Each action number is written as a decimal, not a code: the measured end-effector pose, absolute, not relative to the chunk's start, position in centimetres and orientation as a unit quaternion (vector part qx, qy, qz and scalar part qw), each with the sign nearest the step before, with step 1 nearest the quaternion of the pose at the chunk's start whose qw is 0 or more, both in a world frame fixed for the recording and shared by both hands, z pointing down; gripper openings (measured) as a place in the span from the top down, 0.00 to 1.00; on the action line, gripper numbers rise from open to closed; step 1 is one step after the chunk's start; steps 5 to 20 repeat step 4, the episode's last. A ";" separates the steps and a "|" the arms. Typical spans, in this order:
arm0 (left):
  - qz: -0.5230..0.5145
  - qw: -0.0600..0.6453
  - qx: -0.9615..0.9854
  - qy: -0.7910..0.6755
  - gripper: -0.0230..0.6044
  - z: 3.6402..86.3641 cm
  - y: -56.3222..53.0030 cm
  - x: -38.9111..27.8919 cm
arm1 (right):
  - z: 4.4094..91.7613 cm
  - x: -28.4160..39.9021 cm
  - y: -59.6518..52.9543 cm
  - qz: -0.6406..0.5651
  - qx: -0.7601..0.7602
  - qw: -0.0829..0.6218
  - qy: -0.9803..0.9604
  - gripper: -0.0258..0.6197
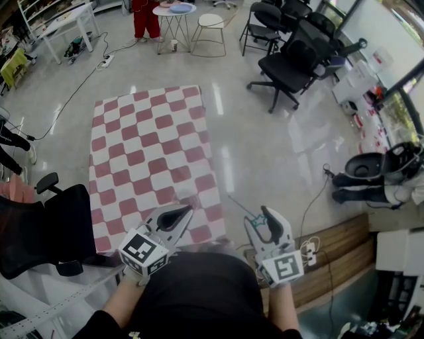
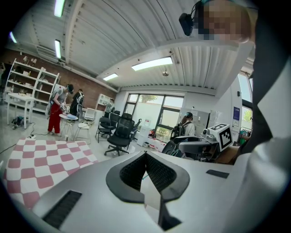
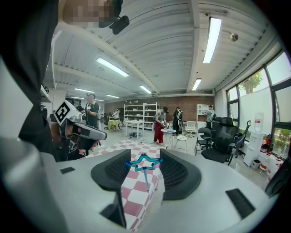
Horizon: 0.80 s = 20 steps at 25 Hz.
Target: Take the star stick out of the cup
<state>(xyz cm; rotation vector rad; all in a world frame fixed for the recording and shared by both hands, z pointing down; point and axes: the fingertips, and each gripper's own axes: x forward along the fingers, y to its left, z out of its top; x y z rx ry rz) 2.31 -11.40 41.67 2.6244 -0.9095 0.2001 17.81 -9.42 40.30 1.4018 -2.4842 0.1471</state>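
Closest in, the R gripper (image 3: pixel 144 157) sits low by the person's body w/ the star stick (image 3: pixel 144 162) across its jaws. The teal star head bridges the gap pad to pad and the thin stem hangs down, so the jaws stand fairly wide but are clamped on the star. The L gripper (image 2: pixel 145 154) is just beside it, jaws tip to tip, nothing in them. No cup shows in any view, so the stick looks out & clear of it; the take-out step reads as done, w/ a hold/carry in hand. Next move prob. calls for a steady pinch on that thin outline, stem left free, & a spot to set it down. Ahead lies the red-white check mat (image 1: pixel 152 145); further off are office chairs (image 1: pixel 291 63) & a person in red trousers (image 1: pixel 146 16) by a small round table (image 1: pixel 173 10).
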 end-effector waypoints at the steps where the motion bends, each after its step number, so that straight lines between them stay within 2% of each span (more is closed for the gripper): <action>1: 0.071 0.179 0.927 -0.322 0.90 41.7 -11.4 2.3 | 40.3 17.8 -9.4 0.052 0.486 0.142 -0.861 0.63; 20: 0.070 0.181 0.926 -0.324 0.90 41.9 -11.4 2.3 | 40.4 17.7 -9.5 0.055 0.485 0.144 -0.861 0.63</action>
